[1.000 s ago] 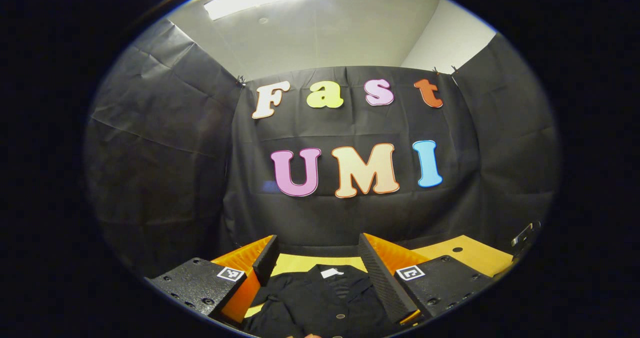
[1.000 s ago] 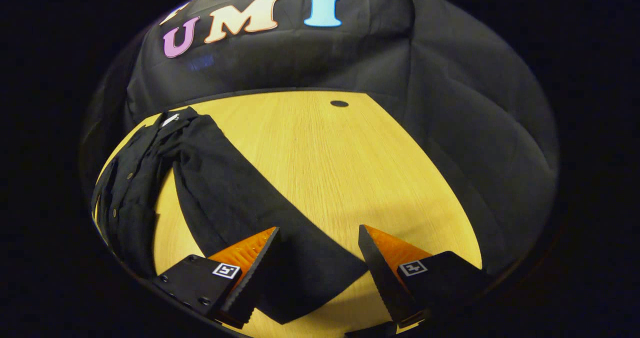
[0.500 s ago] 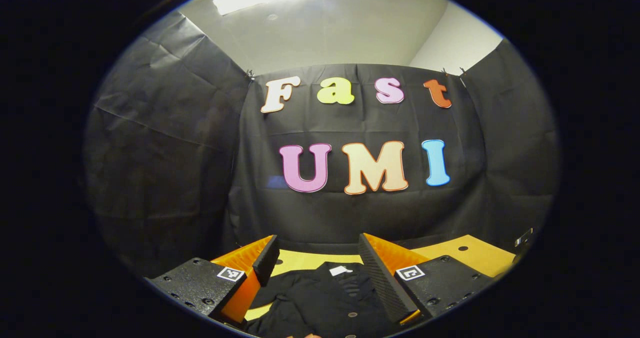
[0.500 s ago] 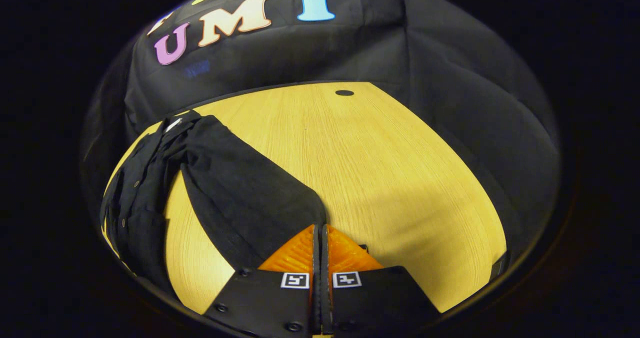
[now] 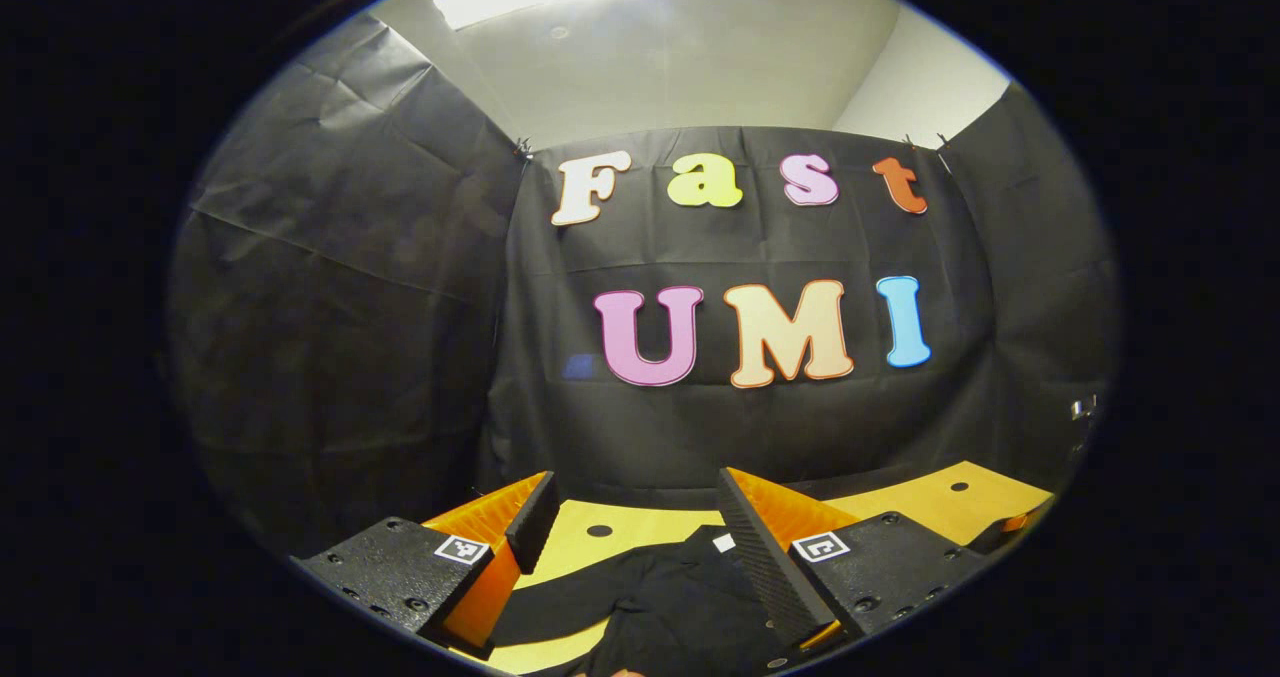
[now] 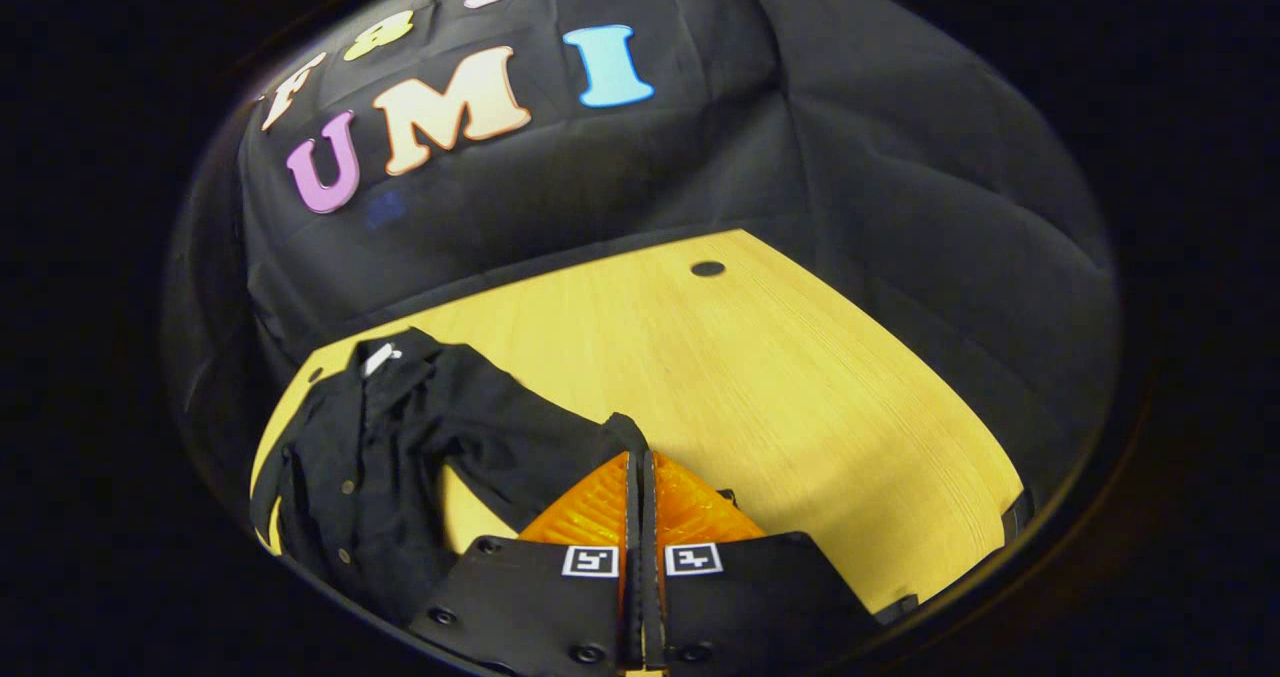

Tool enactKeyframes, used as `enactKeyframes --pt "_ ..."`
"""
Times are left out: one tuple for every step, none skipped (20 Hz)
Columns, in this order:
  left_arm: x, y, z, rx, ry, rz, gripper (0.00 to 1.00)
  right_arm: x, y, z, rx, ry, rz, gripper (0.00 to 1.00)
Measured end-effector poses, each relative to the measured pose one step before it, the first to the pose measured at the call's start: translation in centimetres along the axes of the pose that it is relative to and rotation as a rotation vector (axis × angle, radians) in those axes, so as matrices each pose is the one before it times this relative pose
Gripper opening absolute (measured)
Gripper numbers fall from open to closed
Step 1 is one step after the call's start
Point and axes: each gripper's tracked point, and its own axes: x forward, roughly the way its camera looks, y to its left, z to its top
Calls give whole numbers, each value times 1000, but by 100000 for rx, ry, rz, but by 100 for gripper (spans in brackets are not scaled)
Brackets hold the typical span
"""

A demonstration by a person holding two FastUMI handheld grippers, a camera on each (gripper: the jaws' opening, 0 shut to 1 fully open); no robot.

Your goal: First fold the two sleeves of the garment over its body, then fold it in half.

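Since the earlier frames the right tongs (image 6: 640,454) have pressed together on the cuff end of the black garment's sleeve (image 6: 520,437) and lifted it off the worktop (image 6: 760,377), drawing it in toward the garment's body, so the sleeve no longer lies stretched out flat across the wood. The left tongs' outlook has swung too: the garment (image 5: 650,607) now sits lower and to the right between its fingers, and a dark hole in the worktop (image 5: 599,531) has come into sight.

In the left gripper view, the left tongs (image 5: 632,502) are spread wide and held level above the worktop's near edge, gripping nothing, with the garment's collar and white tag (image 5: 723,542) just beside the right-hand finger.

In the right gripper view, the garment (image 6: 350,477) lies bunched at the left of the worktop, collar toward the booth wall, buttons showing down its front. The sleeve rises from the shoulder to the right tongs, which pinch its end and tilt downward over the wood.
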Motion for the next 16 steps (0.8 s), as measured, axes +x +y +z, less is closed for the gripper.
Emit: enactKeyframes --pt "-11 778 -153 -15 214 544 94 -142 1357 658 -1279 -1418 1541 3" --pt "139 824 -6 50 -97 716 94 -142 1484 644 -1112 -916 1861 3" --pt "66 733 -37 -109 -192 416 94 -136 1488 440 -1077 -1230 1705 5" --pt "152 767 24 -138 -198 505 94 -52 1442 613 -1171 -1193 1367 3" --pt "85 688 -183 -131 55 286 94 -99 1329 579 -1243 -1160 1284 3" --pt "129 754 -98 -129 -147 390 94 26 1337 482 -1081 -1242 1179 3" --pt "182 702 -91 -201 42 158 94 -49 1355 508 -747 -866 1311 3" --pt "212 581 -34 -281 45 242 94 7 1344 579 -412 -1121 1387 2" --pt "252 716 -229 -356 67 230 94 0 1269 333 -456 -697 1158 2" --pt "316 645 -190 -325 119 272 94 124 1100 263 -460 -686 1108 2" --pt "184 646 -278 -218 225 238 94 75 1197 399 -451 -516 1047 2" --pt "174 683 -106 -175 152 177 94 204 1208 312 -266 -918 1037 2" --pt "185 657 -157 -55 263 -108 94 123 1187 287 -333 -627 988 2" --pt "295 641 -177 118 226 -32 94 190 1210 171 -384 -468 982 2" --pt "350 645 -254 55 190 -123 94 201 1274 298 -224 -699 1118 2" --pt "372 658 -219 -44 220 -219 94 248 1212 21 -324 -216 1049 2"
